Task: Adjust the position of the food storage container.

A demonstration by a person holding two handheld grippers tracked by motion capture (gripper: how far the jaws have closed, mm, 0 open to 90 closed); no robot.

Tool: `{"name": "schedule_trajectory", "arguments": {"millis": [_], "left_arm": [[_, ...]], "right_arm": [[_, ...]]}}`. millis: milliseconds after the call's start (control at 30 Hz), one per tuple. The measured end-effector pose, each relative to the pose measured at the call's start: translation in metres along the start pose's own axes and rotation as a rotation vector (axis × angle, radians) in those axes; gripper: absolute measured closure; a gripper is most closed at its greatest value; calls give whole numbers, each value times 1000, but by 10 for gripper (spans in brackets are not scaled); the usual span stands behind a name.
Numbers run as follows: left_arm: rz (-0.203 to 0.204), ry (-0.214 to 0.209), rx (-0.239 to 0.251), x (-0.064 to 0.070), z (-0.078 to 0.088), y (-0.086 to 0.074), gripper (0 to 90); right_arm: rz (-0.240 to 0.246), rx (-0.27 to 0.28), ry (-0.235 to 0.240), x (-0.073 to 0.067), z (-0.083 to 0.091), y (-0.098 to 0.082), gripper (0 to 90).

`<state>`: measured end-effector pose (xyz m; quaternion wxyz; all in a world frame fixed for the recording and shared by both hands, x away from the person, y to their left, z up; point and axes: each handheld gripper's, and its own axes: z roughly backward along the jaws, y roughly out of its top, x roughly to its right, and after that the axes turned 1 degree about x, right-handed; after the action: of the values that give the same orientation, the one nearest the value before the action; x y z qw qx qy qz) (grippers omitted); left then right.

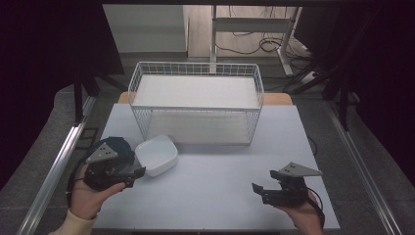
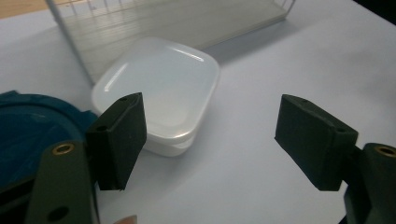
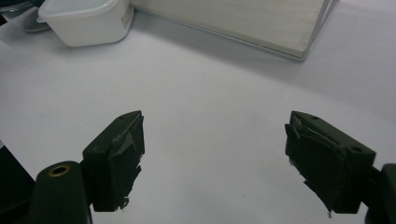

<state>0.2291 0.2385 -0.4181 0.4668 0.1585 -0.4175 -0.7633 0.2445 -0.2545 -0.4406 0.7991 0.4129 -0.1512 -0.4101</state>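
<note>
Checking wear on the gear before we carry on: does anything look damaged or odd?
Yes: the right gripper has torn, ragged pads, their covering peeling at the edges. The left gripper looks intact.

Left gripper (image 1: 139,172), right gripper (image 1: 258,188): apparently agape.

Glossy translucent white plastic box (image 2: 159,93), white wire-mesh metal basket (image 1: 195,73), matt smooth white tabletop (image 1: 215,191)

1. The table (image 1: 215,196) has a pale matte top, evenly lit.
2. Grey carpet floor (image 1: 49,147) lies at 9 and 3 o'clock of the table.
3. Metal rails (image 1: 58,161) run along both sides.
4. Dark curtains (image 1: 44,49) hang at 10 and 2 o'clock.
5. At 12 o'clock stands a white desk frame (image 1: 254,29), with cables (image 1: 266,46) on a wooden floor (image 1: 200,29).
</note>
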Motion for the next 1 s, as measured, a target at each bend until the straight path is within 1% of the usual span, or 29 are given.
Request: {"name": "schedule_trajectory", "arguments": {"millis": [167, 267, 367, 400, 433, 500, 633, 700, 767, 800, 867, 933, 967, 1000], "left_arm": [[24, 13, 3, -22, 5, 12, 280], [45, 10, 5, -35, 6, 18, 290], [56, 31, -7, -49, 5, 25, 307], [56, 31, -7, -49, 5, 25, 315], [60, 39, -16, -59, 4, 29, 325], [73, 40, -18, -67, 3, 33, 354], [100, 38, -34, -86, -1, 40, 463], [108, 56, -42, -95, -2, 42, 504], [122, 63, -54, -104, -4, 45, 545], [122, 63, -54, -104, -4, 45, 553], [128, 75, -70, -113, -8, 47, 558], [148, 90, -94, -125, -13, 49, 556], [148, 90, -94, -125, -13, 49, 556], [158, 97, -112, -131, -17, 50, 556]], "right_arm": [[-2, -2, -9, 3, 0, -1, 198], [1, -6, -12, 2, -2, -2, 198], [-2, -12, -11, 2, -3, -2, 198], [2, -13, -14, 2, -3, -2, 198], [2, -15, -14, 2, -4, -3, 198], [0, -20, -16, 2, -4, -3, 198], [3, -24, -18, 2, -5, -4, 198], [2, -23, -19, 2, -5, -4, 198], [2, -24, -22, 3, -5, -4, 198], [2, -24, -22, 3, -5, -4, 198], [-3, -30, -28, 4, -6, -5, 198], [-3, -33, -30, 4, -6, -5, 198], [-3, -33, -30, 4, -6, -5, 198], [-1, -34, -30, 4, -6, -5, 198]]}}
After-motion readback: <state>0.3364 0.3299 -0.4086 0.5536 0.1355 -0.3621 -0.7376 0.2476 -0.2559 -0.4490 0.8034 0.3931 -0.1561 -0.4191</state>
